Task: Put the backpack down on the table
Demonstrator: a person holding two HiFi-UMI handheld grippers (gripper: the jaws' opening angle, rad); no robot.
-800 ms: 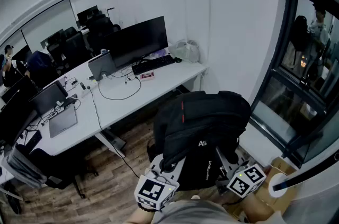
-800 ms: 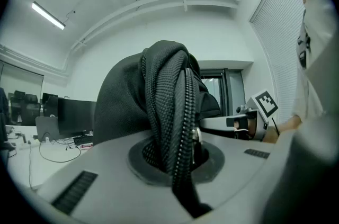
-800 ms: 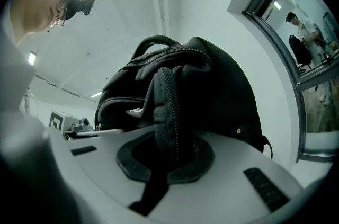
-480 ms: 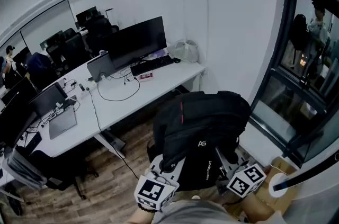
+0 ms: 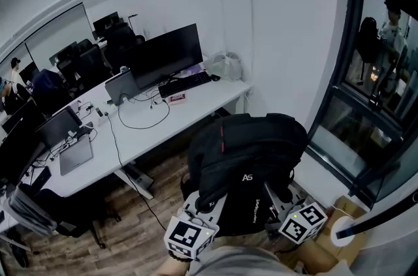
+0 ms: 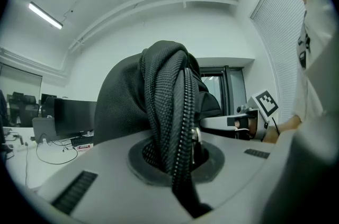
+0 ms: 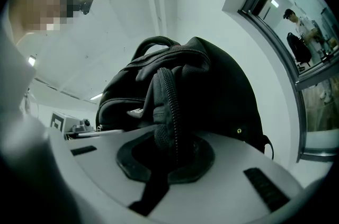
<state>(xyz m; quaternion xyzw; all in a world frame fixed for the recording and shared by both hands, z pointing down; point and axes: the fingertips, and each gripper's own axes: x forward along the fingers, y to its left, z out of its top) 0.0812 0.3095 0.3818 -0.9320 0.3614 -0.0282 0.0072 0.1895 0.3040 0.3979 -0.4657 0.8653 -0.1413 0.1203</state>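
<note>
Black backpack (image 5: pixel 245 157), upright, held above floor, white table (image 5: pixel 196 102) beside

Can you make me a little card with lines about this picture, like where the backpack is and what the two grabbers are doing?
thing carried: black backpack, held up in front of the person
left gripper: shut on a zippered fold of the backpack
right gripper: shut on another zippered fold
table: white, to the left, backpack not on it yet
on the table: monitor, keyboard
</note>
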